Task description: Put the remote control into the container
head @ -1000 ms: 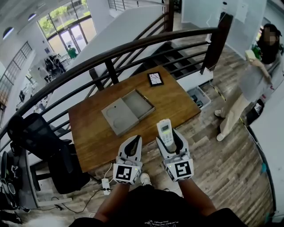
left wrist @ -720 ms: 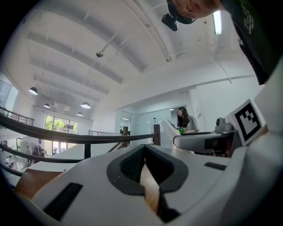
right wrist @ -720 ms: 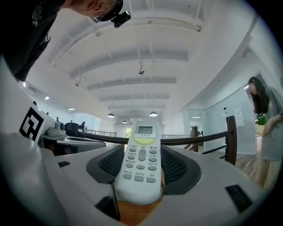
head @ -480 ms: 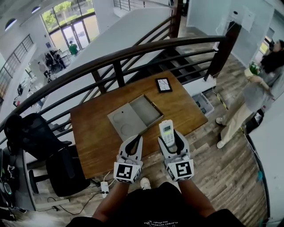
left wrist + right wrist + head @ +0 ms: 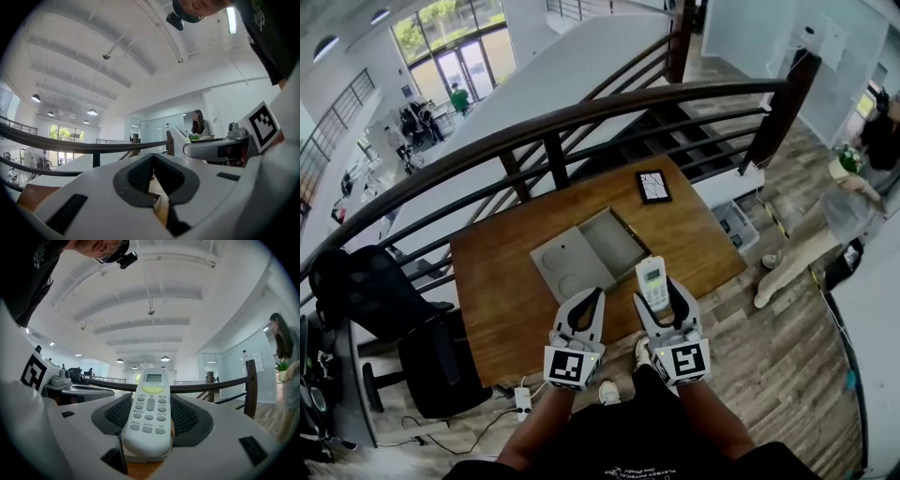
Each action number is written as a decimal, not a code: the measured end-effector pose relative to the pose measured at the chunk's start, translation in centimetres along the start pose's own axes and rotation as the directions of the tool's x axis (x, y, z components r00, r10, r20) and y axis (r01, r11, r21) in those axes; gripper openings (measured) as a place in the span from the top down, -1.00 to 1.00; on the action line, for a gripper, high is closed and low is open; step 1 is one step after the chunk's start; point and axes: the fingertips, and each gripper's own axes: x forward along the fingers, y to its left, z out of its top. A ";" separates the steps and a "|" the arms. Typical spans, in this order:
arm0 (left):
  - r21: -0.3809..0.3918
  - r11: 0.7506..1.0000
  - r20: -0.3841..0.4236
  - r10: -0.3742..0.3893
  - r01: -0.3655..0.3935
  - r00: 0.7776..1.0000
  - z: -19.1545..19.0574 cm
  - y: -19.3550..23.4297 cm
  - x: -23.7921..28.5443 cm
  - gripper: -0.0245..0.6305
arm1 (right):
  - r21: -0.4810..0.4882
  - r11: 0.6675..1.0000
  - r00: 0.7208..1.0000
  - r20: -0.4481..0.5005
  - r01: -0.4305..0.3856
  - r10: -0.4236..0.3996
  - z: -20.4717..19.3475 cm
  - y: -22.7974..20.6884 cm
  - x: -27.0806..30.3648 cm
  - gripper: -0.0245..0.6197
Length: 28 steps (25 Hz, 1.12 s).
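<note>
A white remote control (image 5: 652, 281) (image 5: 149, 413) with a small screen and grey buttons is clamped in my right gripper (image 5: 657, 292) (image 5: 149, 420), its screen end pointing away from me. The grey container (image 5: 589, 254) lies open on the wooden table (image 5: 502, 295), its lid flat to the left and its empty tray to the right, just beyond both grippers. My left gripper (image 5: 585, 307) (image 5: 152, 177) hangs beside the right one over the table's near edge, jaws closed together with nothing between them.
A small black tablet (image 5: 653, 186) lies at the table's far right. A dark curved railing (image 5: 581, 117) runs behind the table, with stairs beyond it. A black office chair (image 5: 375, 300) stands at left. A person (image 5: 830, 225) stands on the floor at right.
The view has shifted so the table and container sit a little farther right and lower. Both grippers keep their pose, the remote still held. The person at right has moved farther away.
</note>
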 end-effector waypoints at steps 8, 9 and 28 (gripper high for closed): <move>0.004 0.999 -0.021 0.043 -0.043 0.999 0.2 1.6 4.6 0.90 | 0.021 0.998 0.998 0.014 -0.061 0.061 -0.4 -3.0 4.5 0.10; 0.003 0.999 -0.017 0.051 -0.051 0.999 0.3 1.8 5.2 0.90 | 0.018 0.997 0.997 0.011 -0.075 0.074 -0.5 -3.3 5.1 0.10; 0.033 0.962 -0.042 0.274 -0.273 0.961 0.5 7.2 12.2 0.90 | 0.055 0.952 0.953 0.000 -0.302 0.302 -1.7 -7.5 15.5 0.10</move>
